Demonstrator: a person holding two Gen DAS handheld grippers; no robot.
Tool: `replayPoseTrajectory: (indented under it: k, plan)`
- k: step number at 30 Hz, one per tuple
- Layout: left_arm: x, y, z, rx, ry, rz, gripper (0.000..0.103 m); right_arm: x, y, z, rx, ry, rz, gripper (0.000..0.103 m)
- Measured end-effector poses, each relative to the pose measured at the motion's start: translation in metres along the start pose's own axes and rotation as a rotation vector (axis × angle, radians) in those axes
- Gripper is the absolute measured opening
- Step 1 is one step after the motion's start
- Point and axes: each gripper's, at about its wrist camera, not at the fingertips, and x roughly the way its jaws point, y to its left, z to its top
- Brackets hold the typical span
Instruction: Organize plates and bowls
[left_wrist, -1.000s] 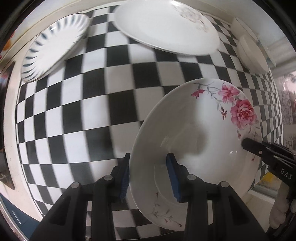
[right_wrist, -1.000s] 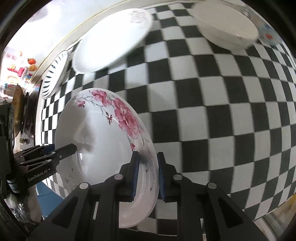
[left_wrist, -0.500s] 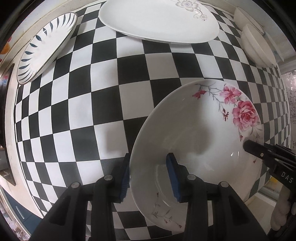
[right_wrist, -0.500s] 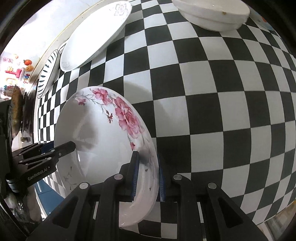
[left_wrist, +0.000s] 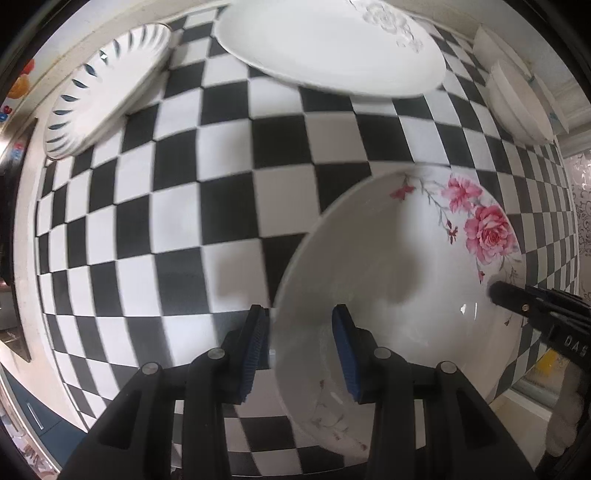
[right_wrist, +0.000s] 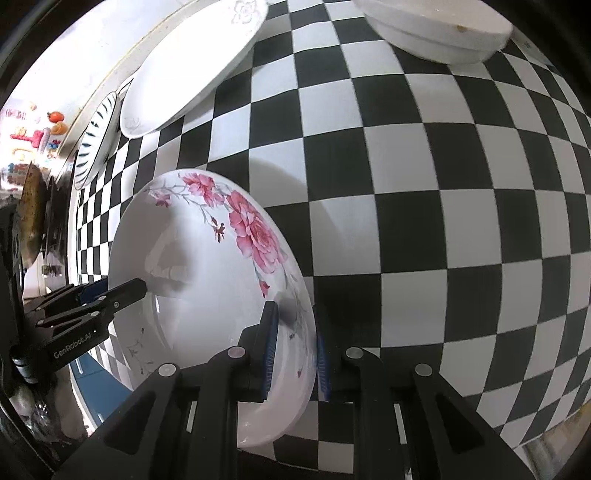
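Porcelain, glazed white with pink roses: one deep plate (left_wrist: 388, 266), carried tilted above the checkered table (left_wrist: 177, 229), between my two grippers. My left gripper (left_wrist: 299, 347) straddles its near-left rim, one pad inside and one outside; from its own camera I cannot tell whether the pads press the rim. My right gripper (right_wrist: 293, 354) is clamped on the opposite rim, pads tight on both faces.

Handling, as I judge it: stiff, slick, breakable, moderately heavy. The rim is the only place to take hold, on opposite sides as now, so it cannot pivot or slip.

Counted elsewhere on the table:
- One large white plate (left_wrist: 328, 48) with a faint grey flower, far centre.
- One plate with dark blue dashes (left_wrist: 107, 85) round its rim, far left, just beside the large one; it may sit on another, I cannot tell.
- White bowls (right_wrist: 436, 29), far right, stacked; at least two, with a further one with a little blue pattern beyond.
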Motion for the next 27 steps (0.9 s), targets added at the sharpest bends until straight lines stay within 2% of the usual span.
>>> replayPoseTrajectory:
  k: [3,4,6,7,8,12,16,18,22,27]
  plan:
    - [-0.020,0.015,0.002,-0.033,-0.014,-0.018,0.036,-0.022,-0.003,0.005,0.041,-0.036,0.007,0.021]
    - [-0.026,0.020,0.005,-0.042,-0.020,-0.025,0.036,-0.033,-0.002,0.008,0.047,-0.045,0.034,0.023]
    - [-0.046,0.036,0.015,-0.064,-0.053,-0.057,0.036,-0.055,0.001,0.019,0.073,-0.093,0.063,0.043]
    - [-0.053,0.042,0.021,-0.067,-0.063,-0.074,0.036,-0.062,0.003,0.024,0.082,-0.112,0.078,0.058]
    - [-0.058,0.047,0.029,-0.069,-0.069,-0.094,0.036,-0.072,0.007,0.034,0.090,-0.143,0.104,0.066]
    - [-0.065,0.066,0.085,-0.108,-0.079,-0.155,0.036,-0.089,0.027,0.080,0.082,-0.196,0.149,0.067]
    - [-0.051,0.076,0.133,-0.178,-0.052,-0.229,0.036,-0.087,0.042,0.133,0.037,-0.214,0.117,0.067]
    - [-0.042,0.078,0.150,-0.202,-0.039,-0.241,0.036,-0.079,0.045,0.160,0.031,-0.200,0.108,0.067]
    - [-0.023,0.075,0.178,-0.210,-0.007,-0.228,0.036,-0.056,0.043,0.214,0.023,-0.159,0.080,0.067]
    - [-0.004,0.066,0.197,-0.189,0.015,-0.160,0.036,-0.025,0.034,0.261,0.028,-0.080,0.078,0.066]
